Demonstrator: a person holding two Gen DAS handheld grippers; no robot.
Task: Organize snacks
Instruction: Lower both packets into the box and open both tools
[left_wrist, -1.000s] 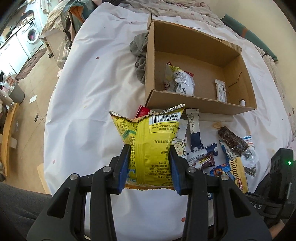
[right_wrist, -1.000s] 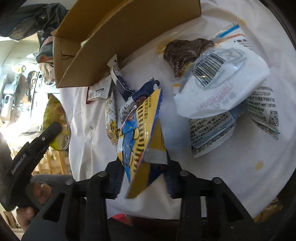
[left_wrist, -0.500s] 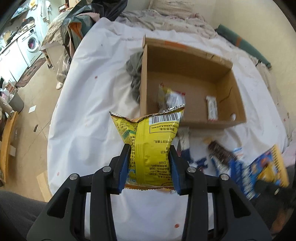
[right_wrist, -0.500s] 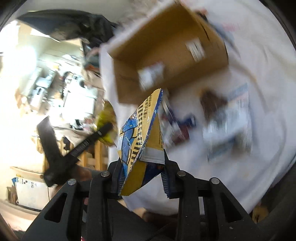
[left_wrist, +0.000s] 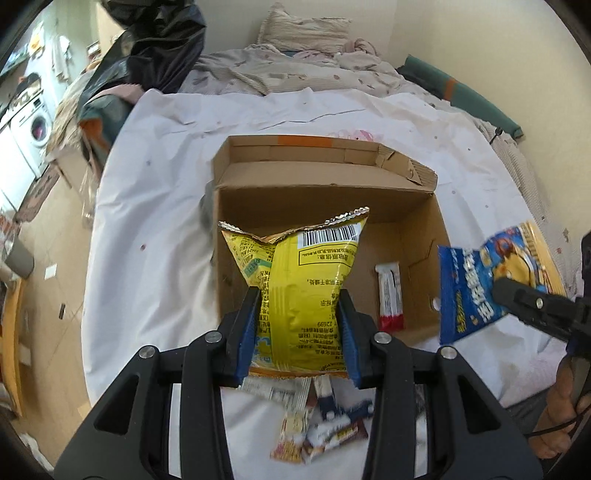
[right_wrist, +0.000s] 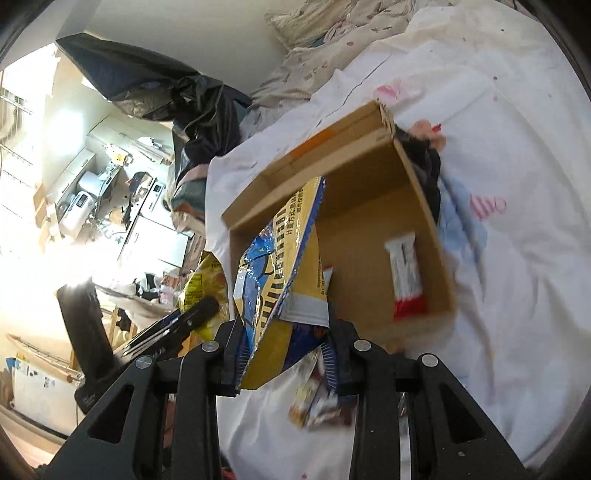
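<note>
While the left gripper (left_wrist: 299, 325) clamps a yellow bag (left_wrist: 301, 284) over the near wall of the box (left_wrist: 325, 199), the right gripper (right_wrist: 282, 354) pinches a blue bag (right_wrist: 280, 258) at the box's right. A bar (left_wrist: 389, 295) lies inside; loose packets (left_wrist: 317, 428) lie near on the sheet (left_wrist: 155, 229).

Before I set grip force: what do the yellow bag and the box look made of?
Yellow bag: glossy plastic film with a silvery crimped top seal, creased where the left claw pinches it. Box: matte brown corrugated cardboard, with fluting visible at a torn flap edge.
</note>
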